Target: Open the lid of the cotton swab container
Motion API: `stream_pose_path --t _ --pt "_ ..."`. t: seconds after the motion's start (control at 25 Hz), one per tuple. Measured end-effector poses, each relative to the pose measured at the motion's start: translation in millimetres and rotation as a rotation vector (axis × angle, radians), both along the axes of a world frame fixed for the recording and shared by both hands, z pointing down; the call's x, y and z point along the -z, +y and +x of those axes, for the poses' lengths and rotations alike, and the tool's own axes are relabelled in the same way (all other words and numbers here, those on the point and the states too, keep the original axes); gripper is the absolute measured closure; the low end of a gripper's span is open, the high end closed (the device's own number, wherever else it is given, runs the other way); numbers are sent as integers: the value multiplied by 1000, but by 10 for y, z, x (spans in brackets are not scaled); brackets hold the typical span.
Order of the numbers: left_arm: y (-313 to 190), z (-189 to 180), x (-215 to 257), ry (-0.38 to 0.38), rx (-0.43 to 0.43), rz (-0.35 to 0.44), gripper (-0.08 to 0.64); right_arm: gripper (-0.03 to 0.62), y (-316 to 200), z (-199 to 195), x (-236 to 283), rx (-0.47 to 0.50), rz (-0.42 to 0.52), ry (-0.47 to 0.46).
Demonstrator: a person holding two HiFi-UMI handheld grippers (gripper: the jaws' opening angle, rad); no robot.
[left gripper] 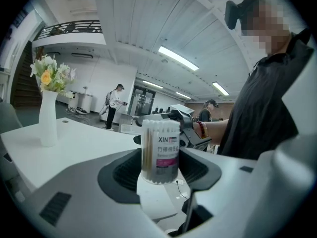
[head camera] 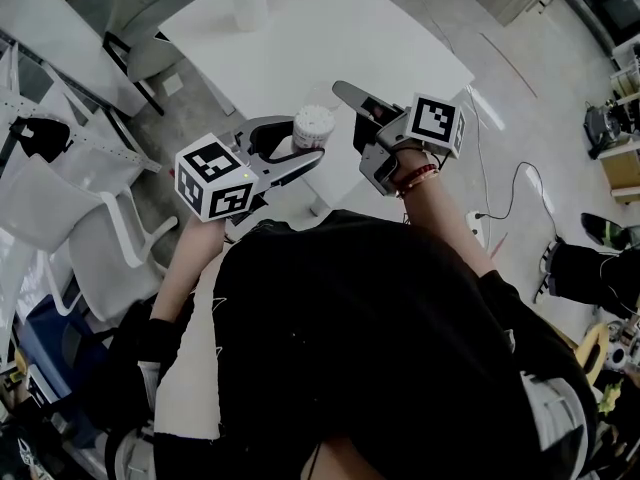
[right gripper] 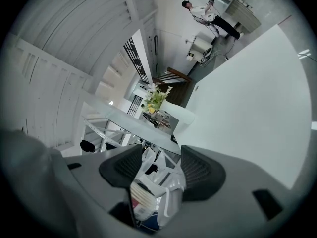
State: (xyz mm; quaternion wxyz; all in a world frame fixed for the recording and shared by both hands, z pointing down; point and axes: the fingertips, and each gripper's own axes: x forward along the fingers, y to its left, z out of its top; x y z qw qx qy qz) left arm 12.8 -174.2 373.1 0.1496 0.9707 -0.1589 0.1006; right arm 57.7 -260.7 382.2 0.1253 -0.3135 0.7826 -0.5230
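The cotton swab container [left gripper: 160, 151] is a clear cylinder packed with swabs, with a printed label and a white lid [head camera: 313, 121] on top. My left gripper [left gripper: 159, 170] is shut on it, the dark pads pressing its lower sides, and it stands upright over the near edge of the table. In the head view the left gripper [head camera: 300, 156] reaches in from the left. My right gripper [head camera: 353, 124] is just right of the container, level with the lid, and does not touch it. In its own view the right gripper [right gripper: 159, 170] is open with nothing between the pads.
The white round table [head camera: 330, 38] stretches ahead, with a white vase of flowers [left gripper: 48, 117] at its far side. White chairs [head camera: 70, 228] stand on the left. People [left gripper: 115, 105] stand far off in the room. A cable [head camera: 520, 183] lies on the floor at right.
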Motion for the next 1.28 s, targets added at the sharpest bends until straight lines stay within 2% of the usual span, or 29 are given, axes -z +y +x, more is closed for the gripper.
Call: stream_pose_path --t 0.12,0.28,0.48,0.6,0.72,0.8,0.92,1.04,1.12,1.28 --pt "-134 -85 11 20 66 -18 313 348 -58 52 116 -27 25 -8" --pt "-348 -219 55 18 191 -13 313 358 -126 165 255 -95 77 31" --pt "-604 -436 75 -4 377 8 313 415 -202 277 415 -177 132 59" --pt "-737 -604 99 2 494 -7 311 462 -251 374 490 -239 163 81" --pt "-829 -720 156 13 576 -9 311 522 -299 495 551 -300 190 125" --pt "-869 -765 204 24 610 0 311 585 -328 554 578 -333 201 161" --pt "-927 -820 265 36 652 17 311 589 -352 574 665 -349 265 233" --pt "-983 -830 259 38 664 15 311 589 -375 543 704 -327 329 337" --pt "-1008 -816 229 36 665 5 311 589 -388 516 676 -298 337 387" --pt "-1070 -824 184 33 678 -7 311 589 -442 513 581 -279 318 429"
